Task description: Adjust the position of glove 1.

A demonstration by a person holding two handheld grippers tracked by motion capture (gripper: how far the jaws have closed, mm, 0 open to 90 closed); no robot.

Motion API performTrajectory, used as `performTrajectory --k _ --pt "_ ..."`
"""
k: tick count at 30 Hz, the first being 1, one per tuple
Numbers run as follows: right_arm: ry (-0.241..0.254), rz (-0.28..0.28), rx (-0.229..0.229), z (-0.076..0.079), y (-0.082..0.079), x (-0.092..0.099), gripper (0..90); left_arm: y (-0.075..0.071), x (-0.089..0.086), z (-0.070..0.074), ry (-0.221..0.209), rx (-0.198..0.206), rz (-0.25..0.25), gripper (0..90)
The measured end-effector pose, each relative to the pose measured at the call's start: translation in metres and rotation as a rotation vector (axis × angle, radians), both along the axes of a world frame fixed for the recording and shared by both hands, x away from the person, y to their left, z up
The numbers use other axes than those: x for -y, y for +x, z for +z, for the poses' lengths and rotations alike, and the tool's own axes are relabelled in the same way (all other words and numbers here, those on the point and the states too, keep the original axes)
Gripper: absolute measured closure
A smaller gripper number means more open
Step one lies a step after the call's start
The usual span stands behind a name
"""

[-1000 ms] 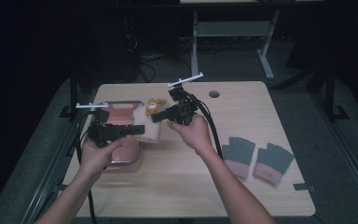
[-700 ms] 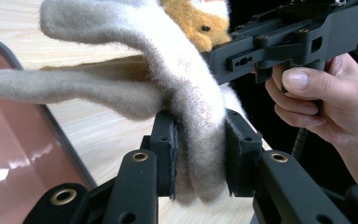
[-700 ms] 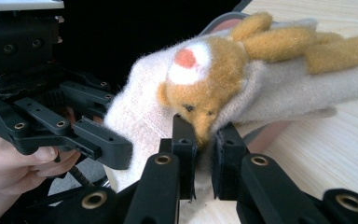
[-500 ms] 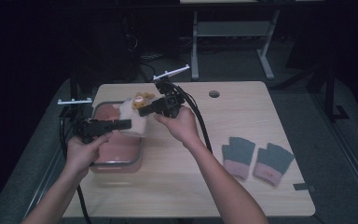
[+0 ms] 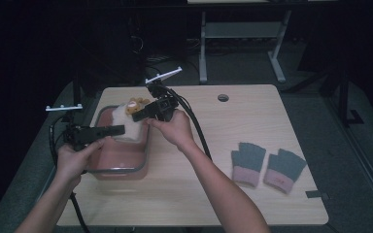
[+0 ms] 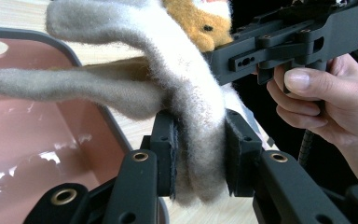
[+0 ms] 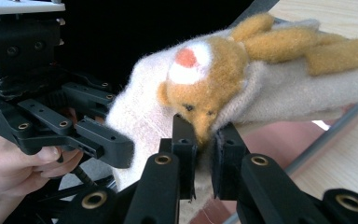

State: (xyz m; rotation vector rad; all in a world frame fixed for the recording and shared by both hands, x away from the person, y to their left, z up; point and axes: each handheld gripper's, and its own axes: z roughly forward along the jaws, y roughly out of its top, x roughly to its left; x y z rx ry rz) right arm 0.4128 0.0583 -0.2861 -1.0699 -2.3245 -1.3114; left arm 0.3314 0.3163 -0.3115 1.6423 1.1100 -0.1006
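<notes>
Bin (image 5: 121,171): pink, grey-rimmed, standing near the left edge of the table (image 5: 213,194), towards the far left corner. In the left claw view its floor (image 6: 37,154) is bare and glossy, with nothing lying on the part that shows. The rest of the inside is hidden in the high view by the glove and the claws.

Glove (image 5: 128,124): cream, fuzzy, with an orange-brown bear face and a pinkish spot on the bear's head. It hangs in the air over the far part of the bin, stretched between the two claws. I cannot tell whether any part of it touches the rim.

Left claw (image 6: 199,158): jaws closed on a thick cream fold of the glove (image 6: 186,93), pads pressed in from both sides. In the high view it (image 5: 121,129) reaches in over the bin's left rim.

Right claw (image 7: 204,154): jaws nearly together, pinching the glove (image 7: 261,88) just under the bear's snout. In the high view it (image 5: 137,116) sits over the bin's far right corner.

Both hands grip their claw handles.

Also on the table: a pair of grey gloves (image 5: 267,165) with pink cuffs, lying flat side by side near the right edge, well apart from the bin.
</notes>
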Motion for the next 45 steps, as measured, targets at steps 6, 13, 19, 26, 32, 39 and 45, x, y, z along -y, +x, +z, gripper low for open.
performTrajectory --k 6,13,19,26,32,39,45 --pt "-0.009 0.02 -0.007 0.0 0.002 -0.017 81.8 -0.003 -0.016 -0.003 -0.012 0.005 0.021 68.9" --pt "-0.011 0.039 -0.027 -0.009 0.007 -0.038 81.8 -0.004 -0.034 -0.012 -0.023 -0.018 0.051 68.9" --pt "-0.015 0.054 -0.051 -0.02 0.012 -0.051 81.8 -0.004 -0.044 -0.021 -0.021 -0.035 0.066 68.9" --pt "-0.024 0.062 -0.066 -0.028 0.014 -0.058 81.8 -0.003 -0.049 -0.029 -0.017 -0.056 0.072 69.0" --pt "-0.037 0.064 -0.077 -0.037 0.018 -0.061 81.8 0.0 -0.051 -0.035 -0.011 -0.074 0.071 69.0" --pt "-0.034 0.056 -0.105 -0.048 0.02 -0.061 81.8 0.003 -0.05 -0.044 -0.004 -0.101 0.074 69.0" --pt "-0.028 0.05 -0.139 -0.064 0.021 -0.059 81.7 0.005 -0.048 -0.056 0.011 -0.132 0.067 69.0"
